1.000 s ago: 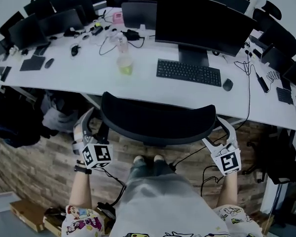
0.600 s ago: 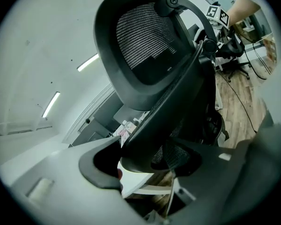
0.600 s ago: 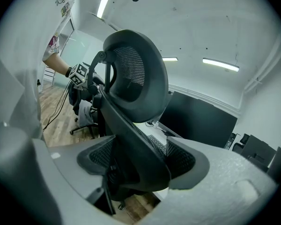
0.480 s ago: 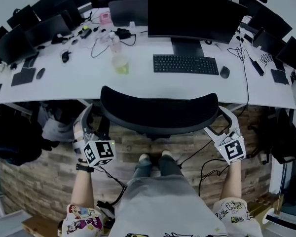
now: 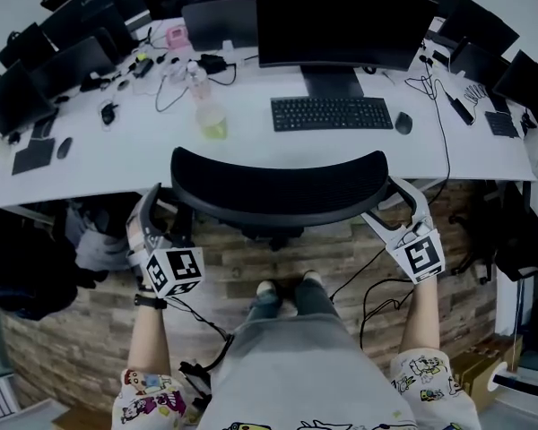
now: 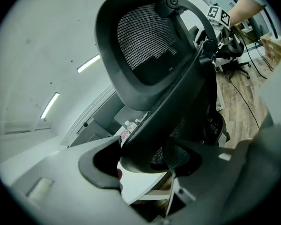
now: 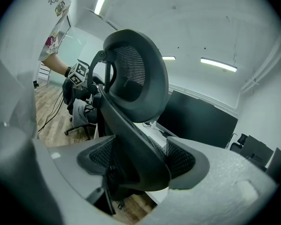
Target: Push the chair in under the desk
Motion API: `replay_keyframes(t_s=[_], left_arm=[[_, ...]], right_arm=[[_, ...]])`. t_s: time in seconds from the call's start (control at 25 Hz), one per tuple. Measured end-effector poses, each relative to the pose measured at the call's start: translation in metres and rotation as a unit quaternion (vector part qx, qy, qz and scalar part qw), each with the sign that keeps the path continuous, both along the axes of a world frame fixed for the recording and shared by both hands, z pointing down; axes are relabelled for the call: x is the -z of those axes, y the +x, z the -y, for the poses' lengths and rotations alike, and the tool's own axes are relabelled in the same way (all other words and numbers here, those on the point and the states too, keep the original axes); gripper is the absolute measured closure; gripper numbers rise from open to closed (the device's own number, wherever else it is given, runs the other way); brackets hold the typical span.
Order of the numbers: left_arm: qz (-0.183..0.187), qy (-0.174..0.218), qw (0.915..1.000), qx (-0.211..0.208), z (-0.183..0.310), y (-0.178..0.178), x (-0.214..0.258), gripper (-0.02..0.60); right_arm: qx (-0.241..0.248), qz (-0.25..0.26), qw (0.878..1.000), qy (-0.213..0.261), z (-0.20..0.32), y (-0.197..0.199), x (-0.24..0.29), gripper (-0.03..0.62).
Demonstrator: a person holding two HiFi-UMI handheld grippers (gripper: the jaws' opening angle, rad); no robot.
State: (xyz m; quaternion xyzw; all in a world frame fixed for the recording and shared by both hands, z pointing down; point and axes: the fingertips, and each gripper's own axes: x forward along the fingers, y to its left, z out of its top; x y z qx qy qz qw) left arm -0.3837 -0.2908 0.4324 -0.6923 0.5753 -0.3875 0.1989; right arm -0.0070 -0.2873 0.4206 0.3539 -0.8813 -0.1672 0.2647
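In the head view the black office chair's curved mesh backrest (image 5: 278, 191) lies against the front edge of the white desk (image 5: 117, 155). My left gripper (image 5: 169, 211) clasps the backrest's left end and my right gripper (image 5: 384, 202) its right end. The left gripper view shows the chair's back frame (image 6: 178, 102) filling the gap between the jaws of the left gripper (image 6: 168, 158). The right gripper view shows the right gripper (image 7: 140, 165) with both pads against the frame (image 7: 131, 125). The chair's seat is hidden below the backrest and desk.
On the desk stand a large monitor (image 5: 341, 21), a keyboard (image 5: 332, 113), a mouse (image 5: 403, 122), a bottle (image 5: 211, 115) and cables. More monitors line the back. The person's feet (image 5: 287, 287) stand on the wood floor (image 5: 99, 321) just behind the chair. Dark bags lie under the desk at left.
The chair has gone forward with both grippers on it. Its backrest now overlaps the desk's front edge, and the person has stepped closer.
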Motion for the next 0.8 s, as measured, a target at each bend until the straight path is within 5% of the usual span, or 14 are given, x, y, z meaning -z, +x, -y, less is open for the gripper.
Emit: replay_keyframes(t_s=[0.8], left_arm=[[-0.003, 0.013, 0.9999, 0.003, 0.016, -0.003, 0.001, 0.296]], right_arm=[[0.014, 0.01, 1.0, 0.009, 0.019, -0.004, 0.001, 0.251]])
